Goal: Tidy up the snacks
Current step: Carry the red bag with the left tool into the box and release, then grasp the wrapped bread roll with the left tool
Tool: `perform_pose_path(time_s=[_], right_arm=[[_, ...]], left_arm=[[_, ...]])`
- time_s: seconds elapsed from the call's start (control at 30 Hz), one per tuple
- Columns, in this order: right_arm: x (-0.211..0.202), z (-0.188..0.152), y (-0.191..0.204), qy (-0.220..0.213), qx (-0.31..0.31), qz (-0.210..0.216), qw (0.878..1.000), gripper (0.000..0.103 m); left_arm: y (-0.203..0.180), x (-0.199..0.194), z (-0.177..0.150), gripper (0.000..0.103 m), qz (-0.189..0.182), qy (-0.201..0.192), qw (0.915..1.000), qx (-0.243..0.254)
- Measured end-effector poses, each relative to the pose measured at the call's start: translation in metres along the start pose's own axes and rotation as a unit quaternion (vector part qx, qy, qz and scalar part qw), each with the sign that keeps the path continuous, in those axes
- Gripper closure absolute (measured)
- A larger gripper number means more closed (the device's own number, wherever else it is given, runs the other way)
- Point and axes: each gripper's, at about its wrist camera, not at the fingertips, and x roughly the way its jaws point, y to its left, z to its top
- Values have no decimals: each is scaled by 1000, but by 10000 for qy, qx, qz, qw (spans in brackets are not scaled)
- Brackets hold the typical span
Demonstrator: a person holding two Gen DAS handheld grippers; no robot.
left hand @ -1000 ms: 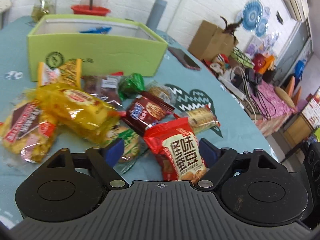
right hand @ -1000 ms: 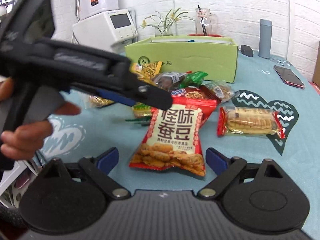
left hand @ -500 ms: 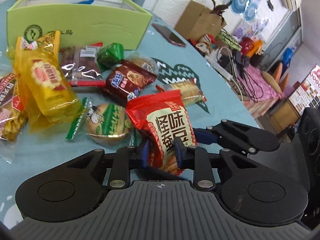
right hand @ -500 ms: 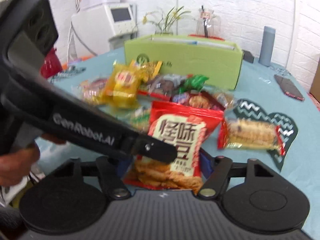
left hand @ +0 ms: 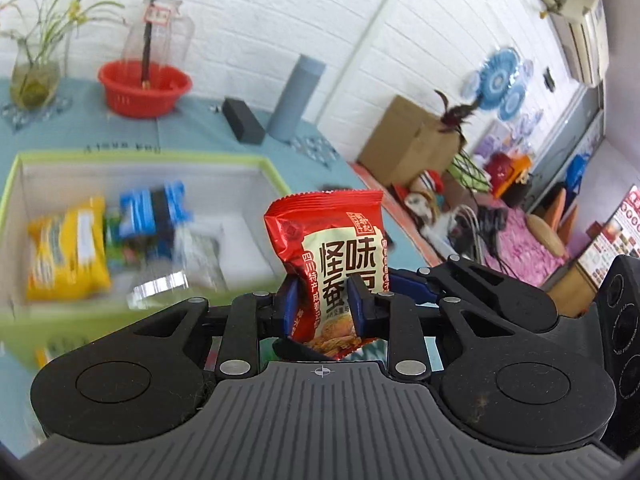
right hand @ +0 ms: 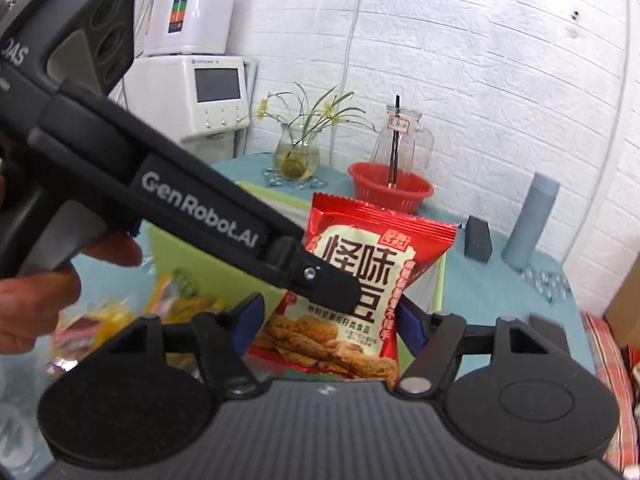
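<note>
A red snack packet [left hand: 332,240] hangs upright in the air, pinched low down by my left gripper [left hand: 323,304], which is shut on it. Below and to the left is the open green box [left hand: 140,156], holding a yellow packet [left hand: 64,248] and a blue one [left hand: 152,216]. In the right wrist view the same red packet [right hand: 372,264] stands between the blue pads of my right gripper [right hand: 328,320]. The pads touch its side edges while the jaws are opening slightly. The left gripper [right hand: 332,284] crosses in front of the packet from the left.
Behind the box stand a red basket [left hand: 144,88] with a glass jug, a grey cylinder [left hand: 296,100], a black block [left hand: 242,120] and a vase [left hand: 34,76]. Loose snacks [right hand: 100,320] lie on the teal table, left of the box. A person's hand [right hand: 40,300] grips the left tool.
Both grippers closed on the red packet as it lay on the table. They then lifted it together, up and forward toward the green box, whose inside now shows.
</note>
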Motion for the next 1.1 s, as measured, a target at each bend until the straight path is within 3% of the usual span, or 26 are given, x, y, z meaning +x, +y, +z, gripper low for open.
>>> perform_pose_path(time_s=[0.1, 0.17, 0.23, 0.27, 0.43, 0.5, 0.6, 0.73, 0.9, 1.1], right_arm=[[42, 19, -23, 151, 20, 132, 9998, 29], [66, 22, -37, 276, 166, 294, 9990, 22], [82, 21, -48, 310, 385, 385, 9980, 12], [86, 20, -51, 294, 443, 370, 9979, 11], [51, 17, -57, -123, 407, 131, 9990, 10], [29, 12, -57, -235, 391, 33, 9990, 10], [1, -6, -54, -163, 451, -37, 9988, 10], [-23, -52, -51, 331, 708, 57, 9969, 10], [-31, -116, -49, 872, 1546, 810, 9808, 10], [-66, -154, -16, 964, 1557, 624, 9811, 10]], left_arm=[[20, 25, 33, 101, 184, 63, 9998, 57], [35, 45, 46, 101, 212, 203, 9996, 44], [50, 65, 51, 95, 245, 364, 9990, -68], [57, 72, 50, 87, 292, 397, 9987, -139], [67, 62, 45, 74, 265, 59, 9992, -284], [59, 48, 42, 63, 172, -95, 9996, -224], [37, 27, 26, 56, 54, -176, 9998, 25], [9, 4, -10, 51, -130, -117, 9995, 249], [-16, -15, -59, 48, -293, 18, 9994, 156], [-27, -35, -99, 44, -346, 155, 9993, -79]])
